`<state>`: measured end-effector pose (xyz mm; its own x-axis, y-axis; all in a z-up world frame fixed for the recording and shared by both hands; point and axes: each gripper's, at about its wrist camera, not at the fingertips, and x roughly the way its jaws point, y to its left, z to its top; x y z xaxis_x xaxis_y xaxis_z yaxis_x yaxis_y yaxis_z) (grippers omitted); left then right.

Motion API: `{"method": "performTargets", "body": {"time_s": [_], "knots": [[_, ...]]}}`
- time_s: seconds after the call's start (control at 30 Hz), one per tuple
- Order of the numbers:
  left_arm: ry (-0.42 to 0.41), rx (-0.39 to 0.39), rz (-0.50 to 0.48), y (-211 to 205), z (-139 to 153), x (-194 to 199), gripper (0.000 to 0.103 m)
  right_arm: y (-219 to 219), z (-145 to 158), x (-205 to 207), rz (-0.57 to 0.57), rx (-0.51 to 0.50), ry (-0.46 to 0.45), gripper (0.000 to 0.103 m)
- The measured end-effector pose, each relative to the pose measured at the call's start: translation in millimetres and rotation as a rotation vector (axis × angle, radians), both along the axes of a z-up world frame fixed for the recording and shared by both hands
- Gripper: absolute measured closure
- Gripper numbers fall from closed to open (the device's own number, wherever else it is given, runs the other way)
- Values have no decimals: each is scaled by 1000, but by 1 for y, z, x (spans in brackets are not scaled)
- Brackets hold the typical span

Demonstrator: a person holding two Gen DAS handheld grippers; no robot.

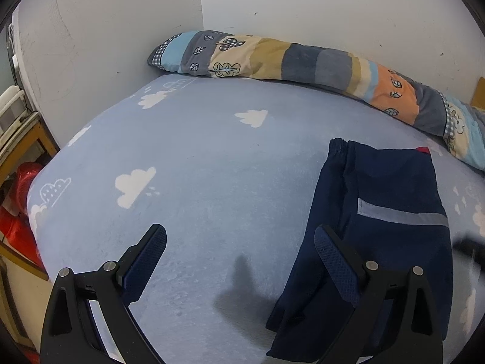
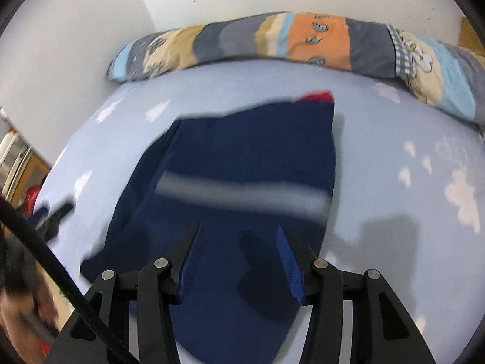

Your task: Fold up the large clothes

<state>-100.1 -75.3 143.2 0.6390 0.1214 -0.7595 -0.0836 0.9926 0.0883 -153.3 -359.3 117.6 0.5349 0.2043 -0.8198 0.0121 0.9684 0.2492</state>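
Observation:
A navy blue garment point(image 1: 379, 236) with a grey reflective stripe and an elastic hem lies folded on the light blue bed sheet point(image 1: 212, 166). A bit of red shows at its far corner. My left gripper point(image 1: 239, 242) is open and empty, above the sheet just left of the garment; its right finger overlaps the garment's left edge. In the right wrist view the garment point(image 2: 242, 163) fills the middle, blurred. My right gripper point(image 2: 238, 239) is open and empty, hovering over the garment's near part.
A long patchwork pillow point(image 1: 303, 60) lies along the white wall at the back of the bed. At the left bed edge stand a wooden frame point(image 1: 27, 148) and red things point(image 1: 18, 212). The sheet point(image 2: 409, 182) lies bare right of the garment.

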Motion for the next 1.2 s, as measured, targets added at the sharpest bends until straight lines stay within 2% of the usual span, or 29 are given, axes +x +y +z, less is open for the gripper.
{"method": "performTargets", "body": {"time_s": [0.07,0.13,0.2,0.27,0.33,0.47,0.57,0.67,0.73,0.8,0.9,1.07,1.2], "knots": [[1,3,-1,0,0,0,5,8,-17,-19,18,-2,24,49],[6,6,-6,-2,-1,0,5,19,-47,-29,38,-44,62,48],[14,10,-12,-4,-3,1,5,21,-63,-26,43,-66,68,47],[20,18,-24,-5,-6,1,5,19,-70,-19,54,-32,105,42],[27,29,-27,-3,-8,1,5,16,-60,-16,72,-15,126,42],[46,10,-34,0,-13,1,5,-4,-27,-39,77,123,65,42],[90,-65,-54,0,-21,7,5,-23,-19,-59,76,202,60,41],[130,-139,-55,0,-30,11,5,-37,-19,-77,63,199,48,37],[141,-148,-46,0,-34,13,5,-46,-23,-88,41,199,27,37],[139,-127,-36,-2,-36,12,5,-58,-36,-89,15,245,13,36],[142,-88,-54,-10,-38,12,5,-65,-53,-86,1,296,51,36],[176,-2,-100,-27,-53,13,5,-39,-36,-84,90,224,-15,36],[213,42,-122,-34,-69,15,5,-16,-56,-75,131,243,49,34]]}}
